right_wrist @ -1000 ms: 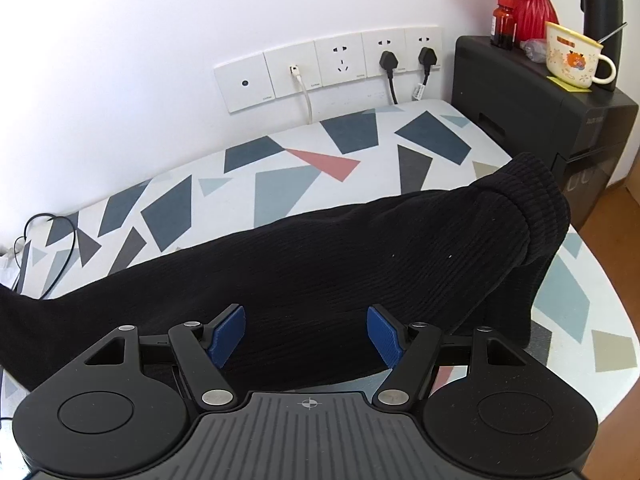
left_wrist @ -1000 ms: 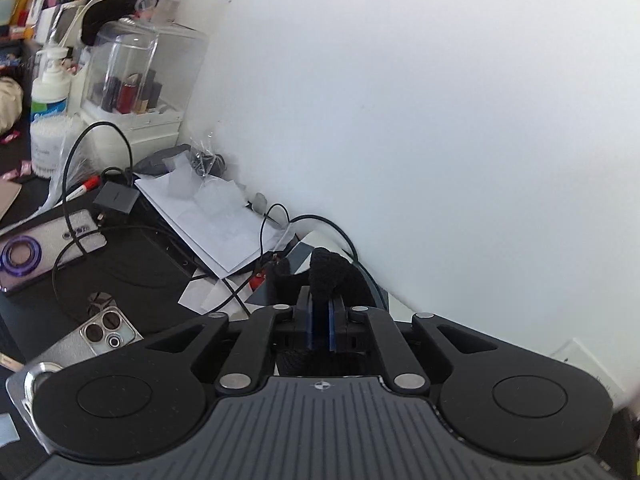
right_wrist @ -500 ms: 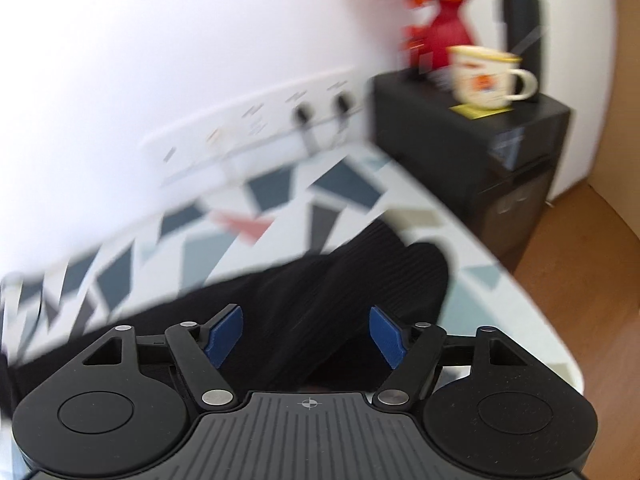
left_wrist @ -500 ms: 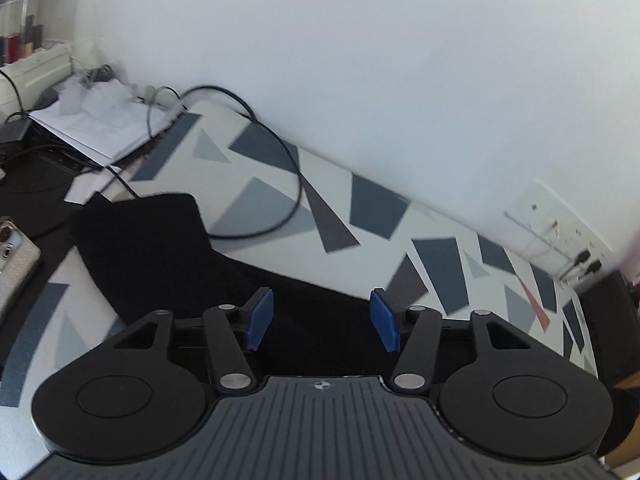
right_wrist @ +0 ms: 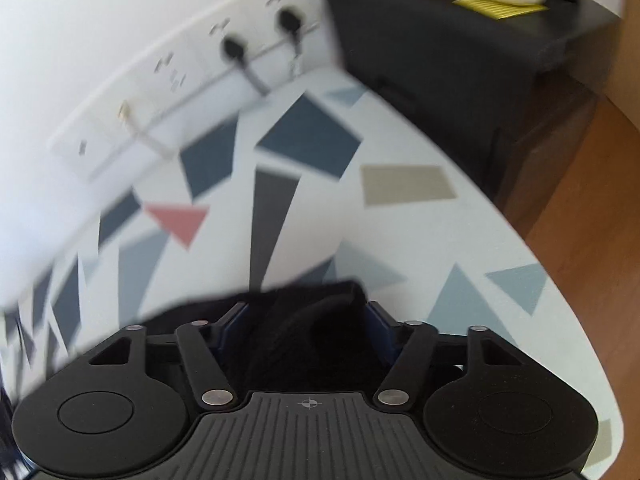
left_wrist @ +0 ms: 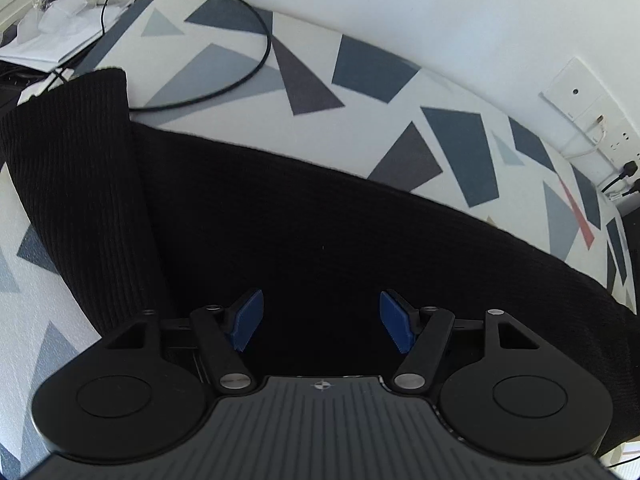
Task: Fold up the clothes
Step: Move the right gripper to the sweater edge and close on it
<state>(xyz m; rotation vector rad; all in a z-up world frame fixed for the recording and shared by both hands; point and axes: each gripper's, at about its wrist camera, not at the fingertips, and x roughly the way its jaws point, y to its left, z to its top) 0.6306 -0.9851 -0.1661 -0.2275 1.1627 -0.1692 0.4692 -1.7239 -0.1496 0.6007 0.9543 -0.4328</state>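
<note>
**A:** Where is the garment right now?

**B:** The black ribbed garment [left_wrist: 304, 232] lies stretched across the patterned table [left_wrist: 456, 148], a long dark band. In my left view its long axis runs from the folded-over end [left_wrist: 76, 184] at the upper left, near the loose cable [left_wrist: 256, 60] and the papers [left_wrist: 52, 36], down toward the lower right. The ribs of that turned-back end run along its length.

**A:** And your claws?

**B:** My left claw [left_wrist: 322, 322] hovers over the middle of the cloth, jaws apart and opening, nothing pinched between the blue pads [left_wrist: 248, 316]. My right claw [right_wrist: 306, 330] is at the other end of the garment, near the table's rounded edge by the black cabinet [right_wrist: 460, 48]. Its jaws are closing with a bunched end of the fabric [right_wrist: 316, 320] sitting between them. That view is blurred, so I cannot say the pads are pressing yet.

**A:** How do you do this step well?

**B:** I judge I should let the right claw close fully on all the layers of that bunched end, not just the top one. The left should come down on the near edge, square to the long axis, so the fold crosses the band straight. I'd also keep the cloth clear of the cable.
</note>
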